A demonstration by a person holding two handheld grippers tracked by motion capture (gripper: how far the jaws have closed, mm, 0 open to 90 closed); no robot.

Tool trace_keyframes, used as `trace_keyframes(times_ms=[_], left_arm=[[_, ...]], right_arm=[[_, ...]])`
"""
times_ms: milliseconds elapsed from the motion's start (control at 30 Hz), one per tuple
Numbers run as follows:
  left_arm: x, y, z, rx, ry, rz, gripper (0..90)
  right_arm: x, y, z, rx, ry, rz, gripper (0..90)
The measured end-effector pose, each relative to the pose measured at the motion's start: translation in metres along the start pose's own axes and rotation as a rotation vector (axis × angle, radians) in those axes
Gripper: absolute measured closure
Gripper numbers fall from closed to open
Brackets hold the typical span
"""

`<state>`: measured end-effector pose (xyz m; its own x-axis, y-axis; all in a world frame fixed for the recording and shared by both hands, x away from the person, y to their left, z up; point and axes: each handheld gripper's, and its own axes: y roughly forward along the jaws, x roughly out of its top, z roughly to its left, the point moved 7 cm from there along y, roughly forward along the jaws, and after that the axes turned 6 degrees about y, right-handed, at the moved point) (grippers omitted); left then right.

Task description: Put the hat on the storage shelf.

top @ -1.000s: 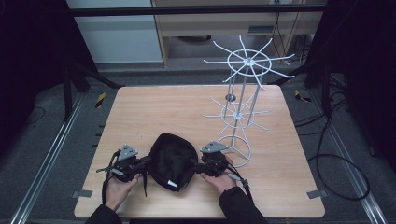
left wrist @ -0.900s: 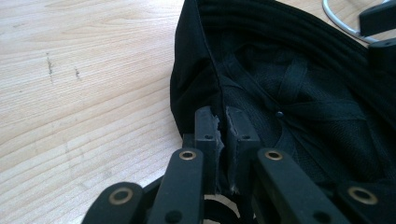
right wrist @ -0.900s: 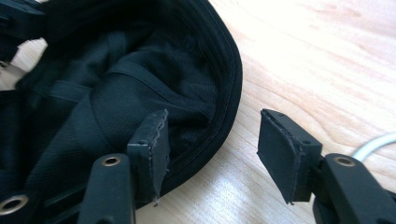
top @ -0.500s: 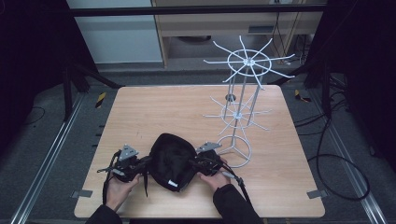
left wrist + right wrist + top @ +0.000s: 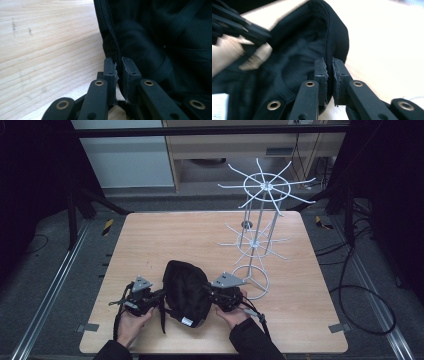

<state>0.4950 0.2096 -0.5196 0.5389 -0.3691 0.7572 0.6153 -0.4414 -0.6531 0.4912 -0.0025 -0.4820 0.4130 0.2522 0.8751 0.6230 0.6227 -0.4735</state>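
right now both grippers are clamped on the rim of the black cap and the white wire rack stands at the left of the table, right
Not quite. The white wire rack stands at the right of the table, as the high view shows. The rest holds: the left gripper and right gripper are both clamped on the black cap rim.

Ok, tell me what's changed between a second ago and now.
The right claw has moved in from beside the rack's base to the black cap's right edge, and its jaws have just been closing, now pinching the rim. The left claw stays clamped on the opposite rim. The white wire rack and the table are unchanged.
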Motion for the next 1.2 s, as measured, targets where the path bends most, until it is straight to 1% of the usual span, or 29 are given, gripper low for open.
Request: trace_keyframes(times_ms=[33,67,100,167,200,300,367,433,500,533,567,600,633,667,700,733,767,800,833,867,900,933,967,1033,1067,1100,1200], left_arm=[[0.000,0.002,-0.001,0.000,0.000,0.004,82.3],[-0.001,0.005,-0.004,-0.007,0.004,0.013,81.8],[-0.001,0.005,-0.004,-0.007,0.004,0.013,81.5],[-0.001,0.008,-0.006,-0.007,0.011,0.023,81.1],[-0.002,0.009,-0.007,-0.006,0.012,0.027,80.4],[-0.003,0.010,-0.007,-0.004,0.009,0.037,76.2],[-0.004,0.010,-0.005,-0.010,-0.007,0.038,73.1],[-0.002,0.007,-0.003,-0.017,-0.028,0.020,68.9],[0.002,-0.002,0.003,-0.016,-0.059,-0.006,63.9],[0.005,-0.007,0.006,-0.011,-0.074,-0.028,61.3],[0.007,-0.012,0.008,-0.006,-0.084,-0.042,60.6],[0.011,-0.023,0.012,0.006,-0.114,-0.079,58.7],[0.013,-0.029,0.013,0.011,-0.120,-0.090,58.6],[0.013,-0.029,0.013,0.011,-0.120,-0.090,58.6],[0.015,-0.033,0.013,0.017,-0.120,-0.097,58.6],[0.017,-0.038,0.011,0.012,-0.121,-0.111,58.2],[0.022,-0.043,0.004,-0.012,-0.114,-0.131,58.0],[0.022,-0.043,0.004,-0.012,-0.114,-0.131,57.6],[0.028,-0.045,-0.007,-0.035,-0.094,-0.149,56.5],[0.028,-0.045,-0.007,-0.035,-0.094,-0.149,55.1],[0.032,-0.043,-0.014,-0.049,-0.090,-0.154,55.1],[0.037,-0.038,-0.024,-0.073,-0.087,-0.156,52.5],[0.037,-0.038,-0.024,-0.073,-0.087,-0.156,51.8],[0.042,-0.030,-0.032,-0.096,-0.092,-0.149,50.7],[0.045,-0.026,-0.034,-0.101,-0.098,-0.148,48.1],[0.046,-0.023,-0.036,-0.108,-0.106,-0.148,48.1],[0.052,-0.016,-0.042,-0.130,-0.122,-0.153,42.6]], right_arm=[[0.000,0.000,0.000,0.000,0.000,0.000,83.9],[0.002,-0.008,0.007,0.017,-0.047,-0.030,83.7],[0.002,-0.008,0.007,0.017,-0.047,-0.030,83.7],[-0.001,-0.012,0.012,0.027,-0.071,-0.037,83.4],[-0.004,-0.013,0.014,0.027,-0.076,-0.036,83.3],[-0.011,-0.013,0.013,0.028,-0.062,-0.020,83.2],[-0.013,-0.011,0.012,0.022,-0.056,-0.016,83.2],[-0.014,-0.011,0.011,0.009,-0.052,-0.013,83.4],[-0.015,-0.010,0.011,-0.004,-0.052,-0.009,83.7],[-0.016,-0.009,0.010,-0.015,-0.053,-0.006,83.8],[-0.017,-0.009,0.010,-0.021,-0.056,-0.002,83.9],[-0.017,-0.008,0.011,-0.033,-0.059,0.000,84.2],[-0.018,-0.007,0.011,-0.034,-0.059,0.003,84.3],[-0.018,-0.007,0.011,-0.034,-0.059,0.003,84.3],[-0.018,-0.007,0.010,-0.036,-0.057,0.005,84.3],[-0.018,-0.006,0.009,-0.042,-0.048,0.008,84.3],[-0.018,-0.006,0.009,-0.043,-0.046,0.008,84.3],[-0.018,-0.006,0.009,-0.045,-0.046,0.007,84.3],[-0.018,-0.006,0.009,-0.043,-0.044,0.008,84.3],[-0.018,-0.006,0.009,-0.043,-0.044,0.008,84.3],[-0.018,-0.006,0.009,-0.041,-0.046,0.006,84.2],[-0.018,-0.007,0.011,-0.032,-0.054,0.005,84.1],[-0.018,-0.007,0.011,-0.032,-0.054,0.005,84.1],[-0.018,-0.007,0.013,-0.022,-0.056,0.005,84.1],[-0.018,-0.008,0.014,-0.014,-0.061,0.004,84.0],[-0.018,-0.008,0.014,-0.014,-0.061,0.004,84.0],[-0.019,-0.009,0.017,0.007,-0.071,0.004,83.9]])
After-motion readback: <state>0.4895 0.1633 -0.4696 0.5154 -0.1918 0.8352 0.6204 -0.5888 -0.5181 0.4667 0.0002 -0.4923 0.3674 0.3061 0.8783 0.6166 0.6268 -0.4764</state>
